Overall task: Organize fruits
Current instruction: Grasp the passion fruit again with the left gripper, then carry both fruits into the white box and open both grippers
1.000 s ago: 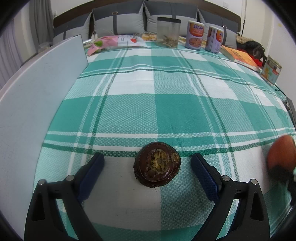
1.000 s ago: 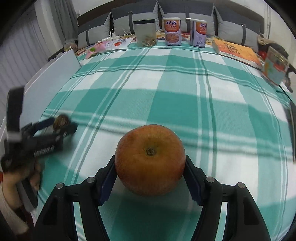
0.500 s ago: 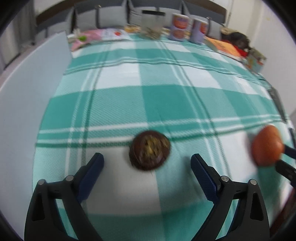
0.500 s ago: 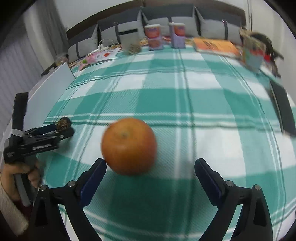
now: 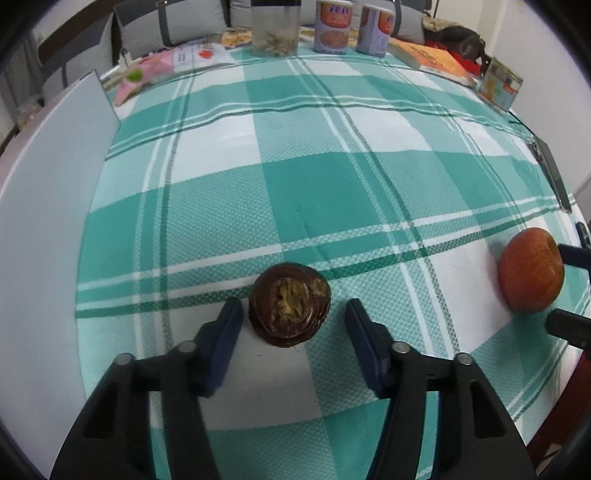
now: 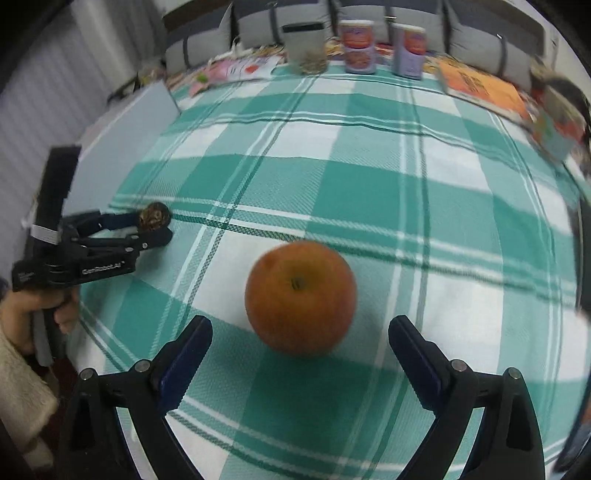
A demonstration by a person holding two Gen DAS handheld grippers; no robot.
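Note:
A dark brown round fruit (image 5: 290, 304) with a dried yellowish top lies on the green checked tablecloth (image 5: 332, 184). My left gripper (image 5: 291, 321) straddles it with its jaws closing. The left pad sits almost against the fruit, and a small gap shows at the right pad. An orange (image 6: 301, 297) rests on the cloth just ahead of my right gripper (image 6: 299, 332), which is open and touches nothing. The right wrist view shows the left gripper (image 6: 157, 225) around the dark fruit (image 6: 153, 216) at the left. In the left wrist view the orange (image 5: 532, 269) is at the far right.
A grey board (image 5: 48, 177) stands along the table's left edge. At the back are a clear jar (image 5: 275, 27), two cans (image 5: 332, 27), pink packets (image 5: 166, 64), an orange book (image 5: 432, 61) and a small box (image 5: 500, 85). A person's hand (image 6: 37, 314) holds the left gripper.
The right gripper opened, let go of the orange and drew back from it. The left gripper's jaws narrowed from wide apart to close around the dark fruit.

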